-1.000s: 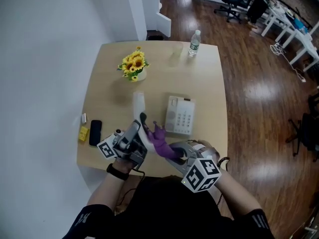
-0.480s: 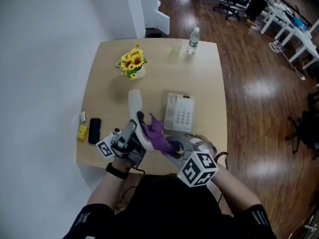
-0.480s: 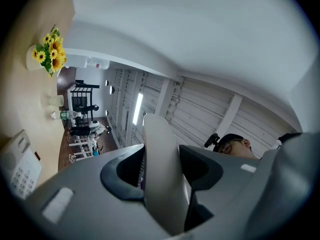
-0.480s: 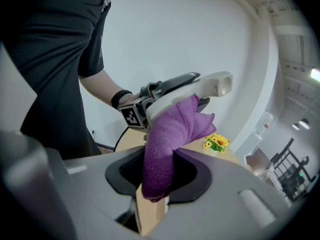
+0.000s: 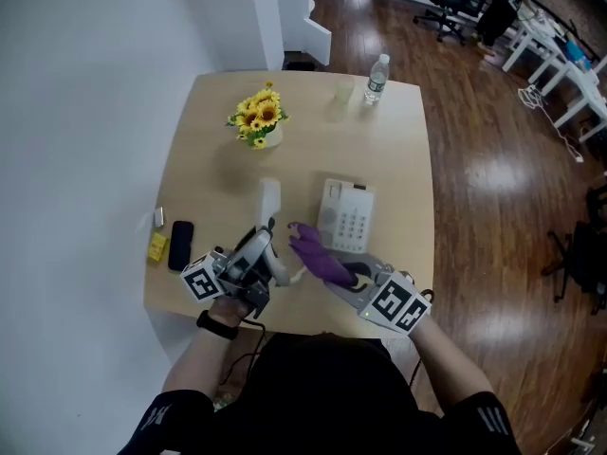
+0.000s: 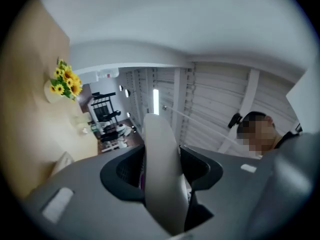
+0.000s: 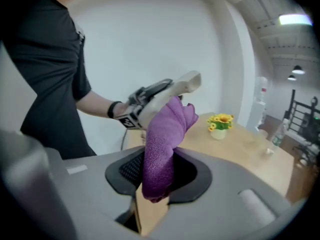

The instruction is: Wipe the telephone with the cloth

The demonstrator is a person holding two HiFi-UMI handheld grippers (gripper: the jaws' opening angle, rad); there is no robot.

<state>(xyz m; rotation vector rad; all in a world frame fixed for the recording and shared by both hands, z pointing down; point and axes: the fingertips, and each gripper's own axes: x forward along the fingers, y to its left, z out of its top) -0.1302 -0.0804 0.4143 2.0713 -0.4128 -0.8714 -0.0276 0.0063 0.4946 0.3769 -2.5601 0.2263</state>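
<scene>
Head view, left edge of the desk (image 5: pixel 209 173): a black device (image 5: pixel 180 246) lying flat, not part of the task. Lower left of centre: left gripper (image 5: pixel 262 250), fingers pinched on the lower end of the white handset (image 5: pixel 269 200). The handset is lifted off its cradle and points toward the top of the frame. The left gripper view confirms it, with the handset wedged between both fingers. Just right of it is the purple cloth (image 5: pixel 315 251), bunched, its free end beside the handset; can't tell if they touch. Right gripper (image 5: pixel 334 269) at lower centre, fingers clamped on the cloth's lower end, loose end sticking up past them. Right of centre: telephone base (image 5: pixel 347 218) flat on the desk, keypad up, cradle empty. Sunflowers (image 5: pixel 255 119) and bottle (image 5: pixel 377 78) at the top of the frame, well apart from the work. Handling, as a judgement: the handset looks like rigid, smooth, light plastic that could twist in a pinch, so a grip near one end leaves its length free to wipe. The cloth is soft and floppy, so hold it bunched and close to the wiping end. The base looks light and may slide when rubbed.
</scene>
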